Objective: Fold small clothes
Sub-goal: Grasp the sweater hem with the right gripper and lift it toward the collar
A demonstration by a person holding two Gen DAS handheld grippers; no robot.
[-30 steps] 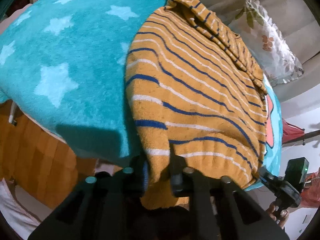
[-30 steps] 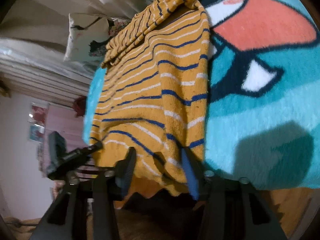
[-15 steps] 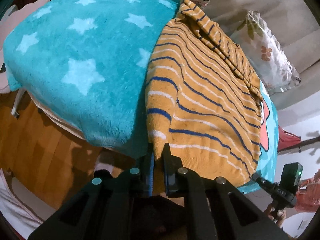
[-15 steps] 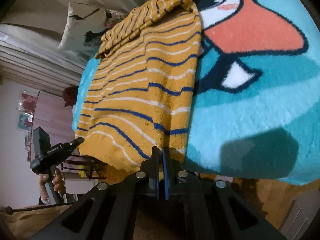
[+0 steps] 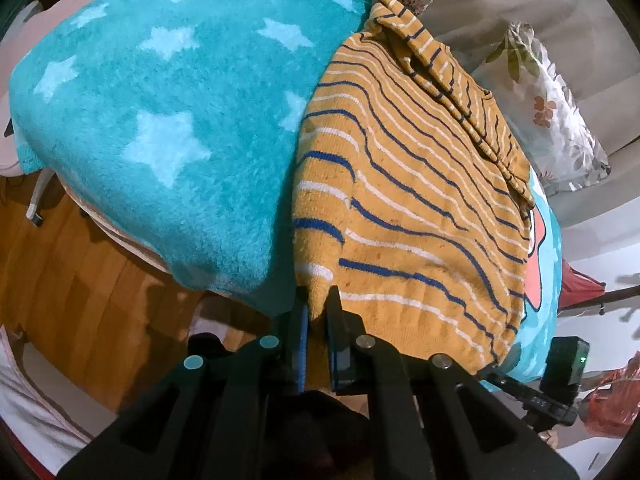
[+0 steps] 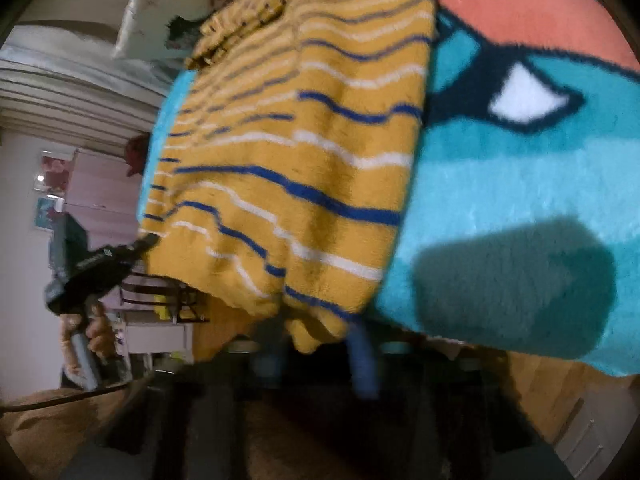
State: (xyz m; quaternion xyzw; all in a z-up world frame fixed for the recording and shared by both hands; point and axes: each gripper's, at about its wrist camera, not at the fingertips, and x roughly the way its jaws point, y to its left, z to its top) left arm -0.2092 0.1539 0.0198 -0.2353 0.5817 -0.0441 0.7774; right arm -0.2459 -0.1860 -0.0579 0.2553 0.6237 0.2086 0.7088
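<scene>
Yellow sweater [image 5: 404, 208] hem now in both tools

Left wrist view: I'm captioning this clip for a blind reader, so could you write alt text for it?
The left claw is shut on the bottom hem corner of a mustard-yellow sweater with blue and white stripes, spread on a teal star-patterned blanket. A floral pillow lies beyond, with wooden floor below the blanket's edge.

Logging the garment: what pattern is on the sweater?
Mustard yellow sweater with thin navy and white stripes, clearest in the left wrist view.
</scene>
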